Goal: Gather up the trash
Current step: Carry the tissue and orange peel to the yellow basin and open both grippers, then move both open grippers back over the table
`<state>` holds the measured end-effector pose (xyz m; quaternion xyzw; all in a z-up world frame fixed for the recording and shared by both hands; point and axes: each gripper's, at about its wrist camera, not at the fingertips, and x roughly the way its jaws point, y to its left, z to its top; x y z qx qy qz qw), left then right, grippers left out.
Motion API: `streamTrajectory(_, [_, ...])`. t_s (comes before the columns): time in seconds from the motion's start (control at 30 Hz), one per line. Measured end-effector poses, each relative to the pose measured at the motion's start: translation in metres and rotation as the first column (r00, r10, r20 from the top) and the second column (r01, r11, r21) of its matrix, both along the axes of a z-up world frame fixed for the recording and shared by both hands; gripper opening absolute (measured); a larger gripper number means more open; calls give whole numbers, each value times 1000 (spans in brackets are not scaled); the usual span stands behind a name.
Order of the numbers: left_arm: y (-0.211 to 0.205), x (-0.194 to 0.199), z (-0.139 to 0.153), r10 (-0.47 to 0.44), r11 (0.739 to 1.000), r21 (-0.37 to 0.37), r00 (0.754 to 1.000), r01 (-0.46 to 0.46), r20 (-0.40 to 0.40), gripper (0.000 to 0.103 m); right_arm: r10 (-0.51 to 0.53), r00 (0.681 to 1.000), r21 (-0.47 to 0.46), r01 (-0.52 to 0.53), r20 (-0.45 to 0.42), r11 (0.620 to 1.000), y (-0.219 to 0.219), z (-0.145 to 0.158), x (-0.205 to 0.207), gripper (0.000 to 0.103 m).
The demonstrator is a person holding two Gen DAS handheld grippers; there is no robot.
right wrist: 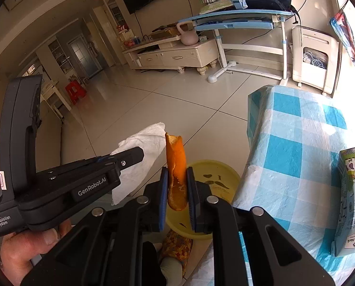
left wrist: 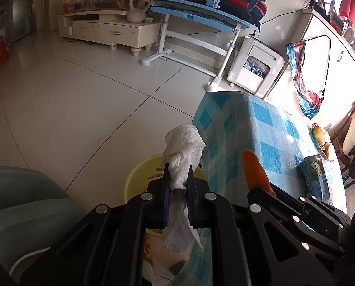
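My left gripper [left wrist: 179, 166] is shut on a crumpled white paper tissue [left wrist: 183, 150], which sticks out past the fingertips and hangs below them. My right gripper [right wrist: 176, 169] is shut on a curled strip of orange peel [right wrist: 176, 166] standing upright between the blue pads. Both hang over a yellow plastic basin [right wrist: 215, 176] on the floor, whose rim also shows in the left wrist view [left wrist: 139, 174]. In the right wrist view the left gripper [right wrist: 139, 153] with the tissue [right wrist: 144, 147] sits just left of the peel. The left wrist view shows the orange peel [left wrist: 253, 169] to the right.
A table with a blue checked cloth [right wrist: 296, 138] stands right of the basin, carrying a milk carton [right wrist: 351, 197] and a fruit plate [left wrist: 322, 140]. A pale blue chair [left wrist: 22, 202] is at lower left. A slippered foot [right wrist: 177, 245] is beside the basin. Tiled floor [left wrist: 82, 95] stretches ahead.
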<state>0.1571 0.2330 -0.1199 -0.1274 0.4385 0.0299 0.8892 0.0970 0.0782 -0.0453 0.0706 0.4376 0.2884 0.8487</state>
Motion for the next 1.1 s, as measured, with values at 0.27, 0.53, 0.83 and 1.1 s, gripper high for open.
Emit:
streamTrajectory(0.27, [2,0,-4,41,999,27,999,-41,-16,45,5,999,-2,-5,-35,1000,1,-13,4,36])
streamTrajectory(0.53, [0,0,3,41,998,50,999,-41,6,58,3,1000,-10,-3,-25,1000,0,-11,0,39])
streamTrajectory(0.83, [-2,0,6,39,997,69,999,-40,13,66,-6,1000,-20,5,-12,1000,-9,-8,1,46])
streamTrajectory(1.1, [-9,-2,8,22,996,83,999,-24,25,74,2,1000,-55,-1,7,998,-22,-6,-4,50])
